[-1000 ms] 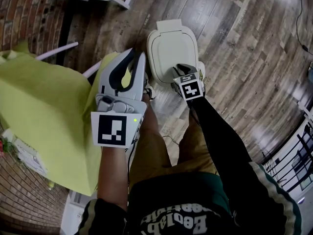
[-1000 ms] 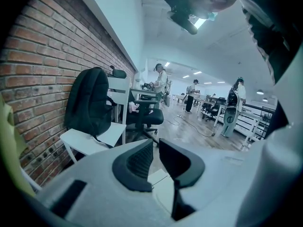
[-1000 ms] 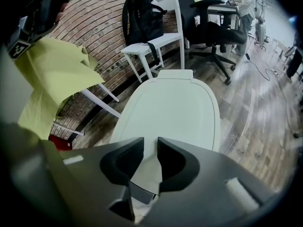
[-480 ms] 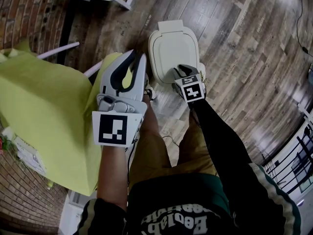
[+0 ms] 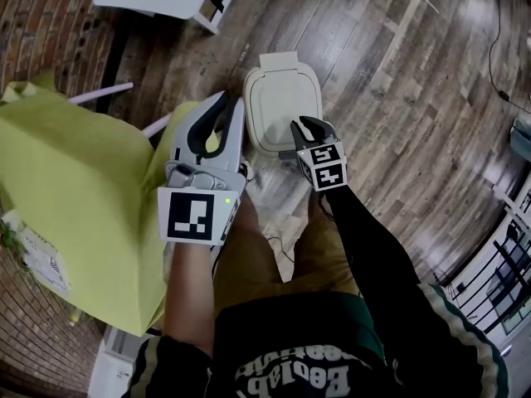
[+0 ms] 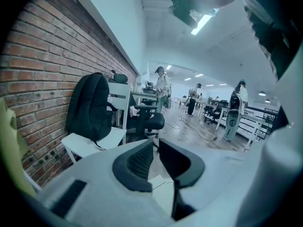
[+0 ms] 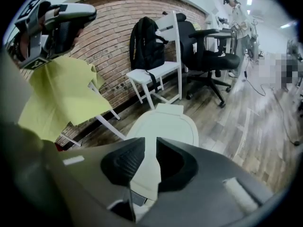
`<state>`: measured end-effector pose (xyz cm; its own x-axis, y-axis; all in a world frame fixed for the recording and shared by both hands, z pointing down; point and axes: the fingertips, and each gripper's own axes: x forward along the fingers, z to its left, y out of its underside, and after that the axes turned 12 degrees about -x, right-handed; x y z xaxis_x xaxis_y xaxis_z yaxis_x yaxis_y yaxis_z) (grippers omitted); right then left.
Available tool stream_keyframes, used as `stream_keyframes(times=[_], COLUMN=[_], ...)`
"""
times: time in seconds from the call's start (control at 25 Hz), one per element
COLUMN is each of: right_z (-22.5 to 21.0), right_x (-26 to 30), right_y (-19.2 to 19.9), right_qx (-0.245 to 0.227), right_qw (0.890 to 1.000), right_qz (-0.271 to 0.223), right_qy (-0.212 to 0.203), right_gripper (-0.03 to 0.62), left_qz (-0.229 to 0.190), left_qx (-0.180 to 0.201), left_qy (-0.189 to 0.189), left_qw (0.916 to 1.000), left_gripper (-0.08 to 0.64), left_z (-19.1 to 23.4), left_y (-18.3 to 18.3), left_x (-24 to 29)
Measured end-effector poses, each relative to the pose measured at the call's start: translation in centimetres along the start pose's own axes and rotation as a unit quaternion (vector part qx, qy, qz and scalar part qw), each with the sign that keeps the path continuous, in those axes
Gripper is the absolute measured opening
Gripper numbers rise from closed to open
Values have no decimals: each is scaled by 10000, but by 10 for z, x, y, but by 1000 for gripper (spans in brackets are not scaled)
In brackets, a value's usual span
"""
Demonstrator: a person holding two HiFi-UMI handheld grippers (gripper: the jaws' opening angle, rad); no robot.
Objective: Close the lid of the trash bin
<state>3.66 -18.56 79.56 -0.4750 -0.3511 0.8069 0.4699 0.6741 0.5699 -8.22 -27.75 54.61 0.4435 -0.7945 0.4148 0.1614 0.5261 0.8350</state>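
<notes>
The white trash bin [image 5: 280, 98] stands on the wood floor with its lid down flat; it also shows in the right gripper view [image 7: 165, 122]. My right gripper [image 5: 310, 126] hangs above the bin's near edge, clear of the lid. Its jaws [image 7: 150, 148] are closing, with nothing between them; the lid shows through the gap below. My left gripper [image 5: 226, 110] is held up to the left of the bin, over the edge of a yellow cloth. Its jaws [image 6: 156, 150] stand slightly apart and empty.
A yellow cloth [image 5: 66, 189] drapes a white-legged frame at the left. A white chair [image 7: 156, 70] with a black backpack [image 7: 144, 44] and a black office chair [image 7: 210, 56] stand by the brick wall beyond the bin. People [image 6: 161, 86] stand far off.
My right gripper has lifted off the front of the lid and now hangs above it. The bin looks smaller and farther away. The left gripper stays about where it was.
</notes>
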Motion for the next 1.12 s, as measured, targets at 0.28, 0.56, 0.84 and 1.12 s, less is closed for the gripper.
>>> stream_keyframes(times=[0.28, 0.56, 0.84, 1.12], right_z=[-17, -23, -25, -35], right_x=[-37, -88, -148, -206], right_y=[-60, -111, -161, -222], right_qx=[-186, -288, -424, -563], right_qw=[9977, 9922, 9858, 9744], right_qz=[-624, -1178, -1566, -2094], right_qy=[208, 301, 442, 594], right_gripper=[87, 85, 78, 74], left_qz=[-162, -341, -439, -580], left_qx=[118, 220, 268, 308], left_qy=[101, 57, 70, 120], left_qw=[9997, 9992, 9987, 9978], left_gripper=[49, 49, 49, 49], left_z=[-21, -40, -65, -87], left_y=[-34, -67, -105, -142], left_x=[3, -10, -21, -31])
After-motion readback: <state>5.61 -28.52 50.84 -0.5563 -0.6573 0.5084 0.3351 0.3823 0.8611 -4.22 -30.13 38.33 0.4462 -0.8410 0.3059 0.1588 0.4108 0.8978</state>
